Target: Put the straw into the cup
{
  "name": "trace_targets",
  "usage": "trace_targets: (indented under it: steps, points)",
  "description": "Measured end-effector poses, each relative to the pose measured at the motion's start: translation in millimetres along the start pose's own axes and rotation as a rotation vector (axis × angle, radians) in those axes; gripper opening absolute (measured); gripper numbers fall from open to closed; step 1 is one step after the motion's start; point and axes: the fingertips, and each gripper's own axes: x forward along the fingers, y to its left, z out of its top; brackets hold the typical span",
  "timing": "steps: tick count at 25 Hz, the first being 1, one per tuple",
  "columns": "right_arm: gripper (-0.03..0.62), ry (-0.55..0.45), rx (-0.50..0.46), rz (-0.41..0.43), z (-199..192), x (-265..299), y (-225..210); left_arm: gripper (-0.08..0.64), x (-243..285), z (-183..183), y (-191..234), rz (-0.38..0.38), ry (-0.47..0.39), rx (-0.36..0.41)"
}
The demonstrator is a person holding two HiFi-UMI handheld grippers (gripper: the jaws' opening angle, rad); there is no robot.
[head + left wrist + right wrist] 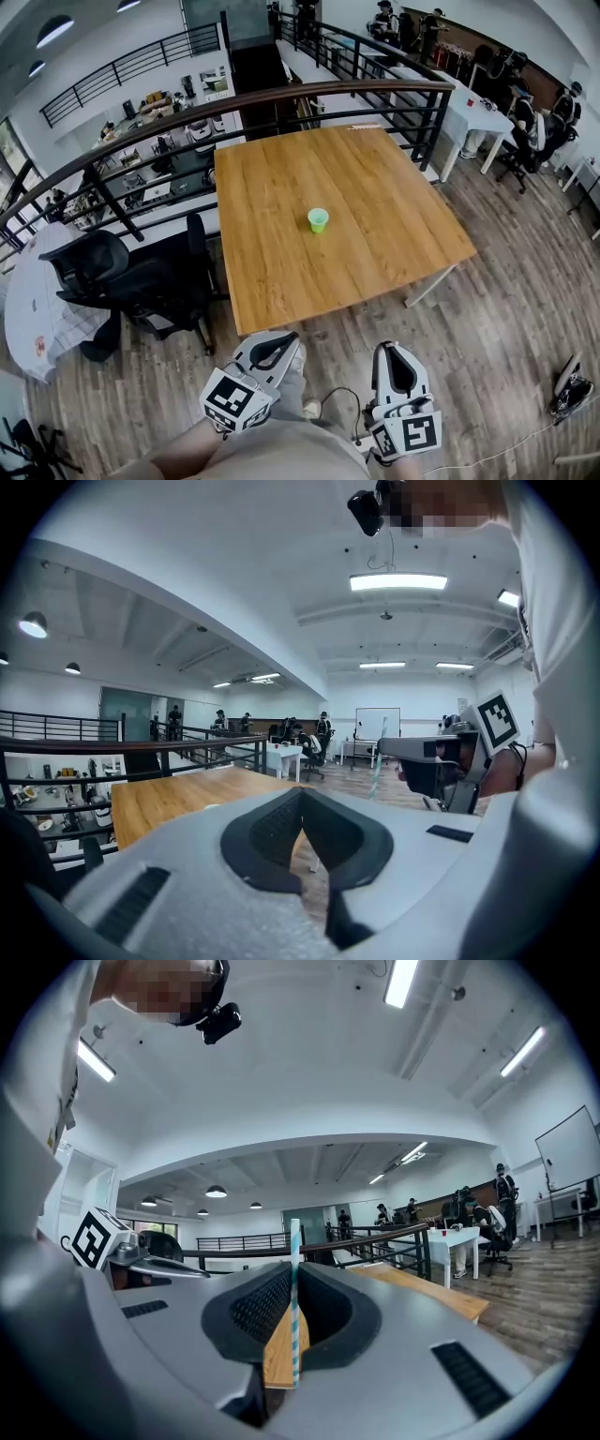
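A square wooden tabletop (281, 244) on white legs stands on a plank floor (487, 319), its far edge beside a dark railing (281, 98). One small green cup (318, 220) stands upright near the middle.

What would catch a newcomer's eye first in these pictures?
A small green cup stands near the middle of the wooden table. The right gripper, held low in front of the table, pinches an upright blue-and-white striped straw.
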Motion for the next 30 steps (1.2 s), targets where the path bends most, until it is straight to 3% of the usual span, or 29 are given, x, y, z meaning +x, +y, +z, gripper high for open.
trace_targets:
  steps: [6, 17, 30]
  points:
    - [0.034, 0.010, -0.005, -0.004, -3.3, 13.8, -10.6, 0.012, 15.4, -1.5, 13.0, -0.011, -0.014, -0.047]
    - [0.034, 0.043, -0.004, 0.017, -9.9, 79.7, -28.4, 0.014, 58.6, -5.3, 62.8, 0.001, -0.019, -0.054]
    - [0.034, 0.061, -0.027, 0.007, -6.5, 213.1, -67.0, 0.012, 147.4, -6.5, 173.3, -0.006, -0.009, -0.091]
